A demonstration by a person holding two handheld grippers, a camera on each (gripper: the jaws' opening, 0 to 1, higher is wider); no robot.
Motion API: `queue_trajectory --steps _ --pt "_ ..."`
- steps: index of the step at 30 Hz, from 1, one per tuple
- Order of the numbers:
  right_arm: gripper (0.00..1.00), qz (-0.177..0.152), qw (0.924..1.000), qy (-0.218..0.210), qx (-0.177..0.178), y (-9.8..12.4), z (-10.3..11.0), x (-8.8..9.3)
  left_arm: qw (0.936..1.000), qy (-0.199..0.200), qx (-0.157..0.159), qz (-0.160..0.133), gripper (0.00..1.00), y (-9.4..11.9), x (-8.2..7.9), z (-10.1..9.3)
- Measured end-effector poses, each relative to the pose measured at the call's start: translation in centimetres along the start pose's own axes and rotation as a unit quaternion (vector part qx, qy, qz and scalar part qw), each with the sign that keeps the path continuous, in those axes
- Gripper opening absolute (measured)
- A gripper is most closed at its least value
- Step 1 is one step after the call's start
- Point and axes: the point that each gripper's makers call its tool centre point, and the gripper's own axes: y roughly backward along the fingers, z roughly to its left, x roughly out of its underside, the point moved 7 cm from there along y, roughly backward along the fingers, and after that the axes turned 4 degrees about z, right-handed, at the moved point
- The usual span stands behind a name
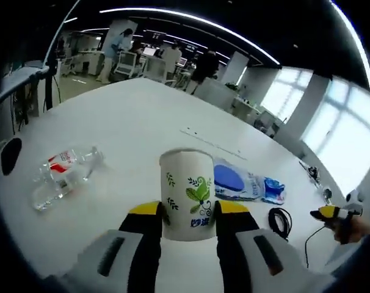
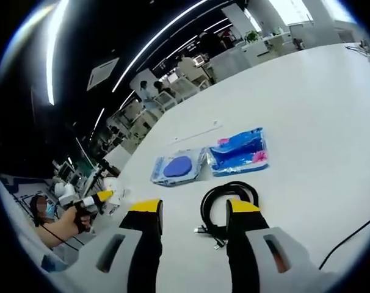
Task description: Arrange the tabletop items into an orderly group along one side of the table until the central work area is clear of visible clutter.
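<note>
The left gripper (image 1: 188, 213) pinches an upright paper cup (image 1: 186, 194) printed with green leaves and Chinese characters, its long axis vertical, on the white table (image 1: 130, 122). Beyond lie a clear plastic bottle (image 1: 64, 175) on its side with a red-and-white label, and blue packets (image 1: 246, 183). The right gripper (image 2: 194, 213) stands spread over a coiled black cable (image 2: 224, 204), packets beyond.
</note>
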Motion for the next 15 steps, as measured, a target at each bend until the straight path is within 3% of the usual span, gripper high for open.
queue_trajectory --steps 2,4,10,14,15 --pt "0.40 0.002 1.0000 0.000 -0.003 -0.1 0.1 0.0 0.9998 -0.007 0.020 -0.002 0.33 -0.2 -0.1 -1.2" --pt "0.40 0.003 1.0000 0.000 -0.007 -0.2 0.3 0.0 0.9978 0.003 0.067 0.005 0.33 -0.7 0.1 -2.3" --pt "0.42 0.004 0.9994 -0.001 -0.036 -0.6 1.5 -0.4 0.9892 -0.005 0.145 -0.018 0.33 -0.4 -0.2 -5.9" --pt "0.45 0.002 0.9972 -0.010 -0.074 -1.1 2.9 -0.8 0.9757 0.005 0.217 -0.031 0.34 0.4 -0.7 -8.2" --pt "0.46 0.001 0.9964 -0.014 -0.084 -1.2 3.3 -0.9 0.9670 0.016 0.253 -0.027 0.34 0.7 -0.8 -9.2"
